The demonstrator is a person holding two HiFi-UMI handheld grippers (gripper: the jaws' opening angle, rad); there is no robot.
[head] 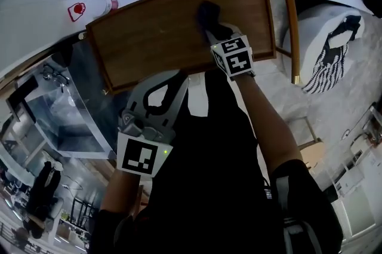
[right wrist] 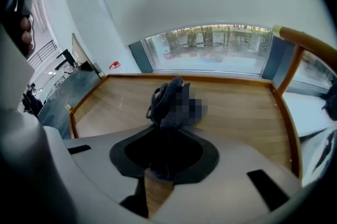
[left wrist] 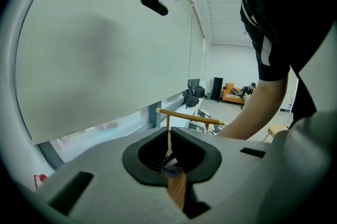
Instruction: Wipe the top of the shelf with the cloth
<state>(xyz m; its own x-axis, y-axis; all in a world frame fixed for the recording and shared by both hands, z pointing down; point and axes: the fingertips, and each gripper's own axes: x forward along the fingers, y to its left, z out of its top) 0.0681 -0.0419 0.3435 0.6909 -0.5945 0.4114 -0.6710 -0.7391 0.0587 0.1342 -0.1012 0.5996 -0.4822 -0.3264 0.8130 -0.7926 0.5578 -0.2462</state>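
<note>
Wooden shelf top (head: pixel 149 37): right hand-held gripper (head: pixel 210 21) pinching cloth (head: pixel 206 8); left hand-held gripper (left wrist: pixel 169 153) pressed together.

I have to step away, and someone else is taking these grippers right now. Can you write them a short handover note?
Left gripper: jaws together, holding nothing, held at the shelf's near edge.
Right gripper: shut on the dark cloth, which rests on the wooden shelf top, right of middle.
Done: the cloth is gripped and on the surface. How much has been wiped cannot be told.
Left: probably sweep the cloth across the whole top, up to the raised rim.
</note>
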